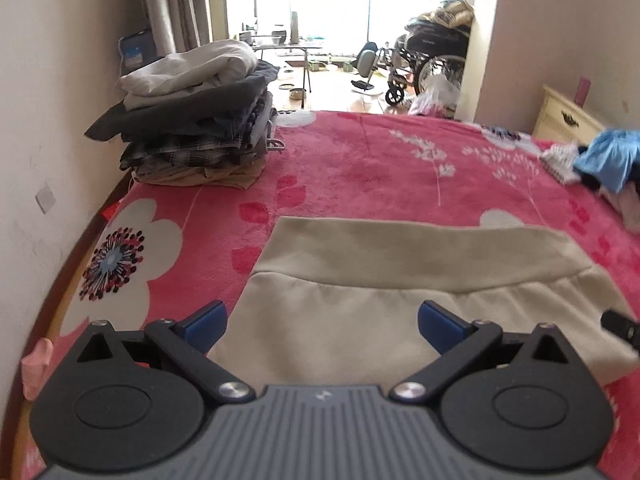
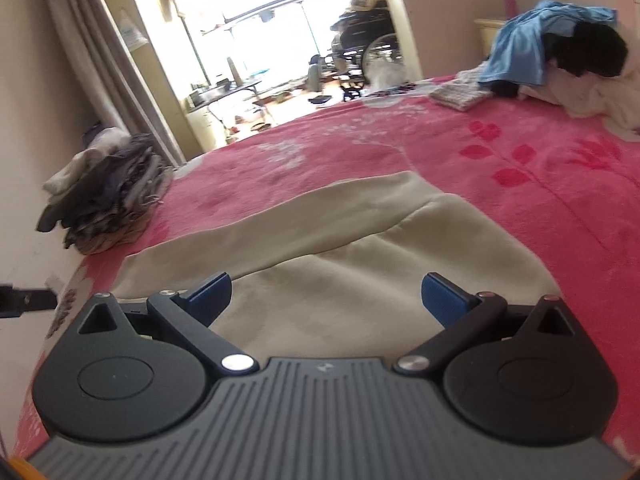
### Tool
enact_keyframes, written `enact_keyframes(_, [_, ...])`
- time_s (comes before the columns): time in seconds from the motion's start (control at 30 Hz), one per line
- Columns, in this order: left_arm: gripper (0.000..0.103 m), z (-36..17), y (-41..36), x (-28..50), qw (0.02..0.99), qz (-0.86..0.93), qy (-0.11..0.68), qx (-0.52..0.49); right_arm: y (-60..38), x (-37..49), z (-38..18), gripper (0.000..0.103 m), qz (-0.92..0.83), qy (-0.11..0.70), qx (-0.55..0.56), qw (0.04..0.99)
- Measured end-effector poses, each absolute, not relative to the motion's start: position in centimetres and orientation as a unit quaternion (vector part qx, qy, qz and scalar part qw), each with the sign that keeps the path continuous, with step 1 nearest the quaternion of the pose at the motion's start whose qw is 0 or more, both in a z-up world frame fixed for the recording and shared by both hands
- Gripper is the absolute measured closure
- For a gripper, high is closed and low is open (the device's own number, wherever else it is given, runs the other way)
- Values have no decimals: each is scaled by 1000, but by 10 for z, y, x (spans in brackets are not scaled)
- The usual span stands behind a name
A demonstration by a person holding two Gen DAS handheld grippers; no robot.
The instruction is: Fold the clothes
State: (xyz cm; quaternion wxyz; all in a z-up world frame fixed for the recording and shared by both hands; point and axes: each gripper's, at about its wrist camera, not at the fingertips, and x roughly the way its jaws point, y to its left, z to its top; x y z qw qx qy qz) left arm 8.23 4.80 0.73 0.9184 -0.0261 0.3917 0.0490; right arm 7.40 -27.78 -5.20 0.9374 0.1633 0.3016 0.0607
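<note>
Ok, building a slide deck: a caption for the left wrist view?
Open left claw above a beige garment on the pink floral blanket, folded stack behind.

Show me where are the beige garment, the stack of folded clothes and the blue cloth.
beige garment (image 1: 400,248), left wrist view, on its waistband.
stack of folded clothes (image 1: 192,120), left wrist view, on a dark middle layer.
blue cloth (image 2: 516,56), right wrist view, on its hanging front.

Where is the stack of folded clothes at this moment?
In the left wrist view the stack of folded clothes sits upper left on the pink blanket, against the wall, beyond the beige garment.
</note>
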Motion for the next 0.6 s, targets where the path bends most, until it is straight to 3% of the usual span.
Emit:
enact_keyframes(0.5, [0,-14,69,98,922,-57,358,-135,-284,60,-47,3,48,245,139,958])
enact_keyframes(0.6, [4,-31,54,103,930,-62,355,-73,-280,61,-50,25,43,246,115,961])
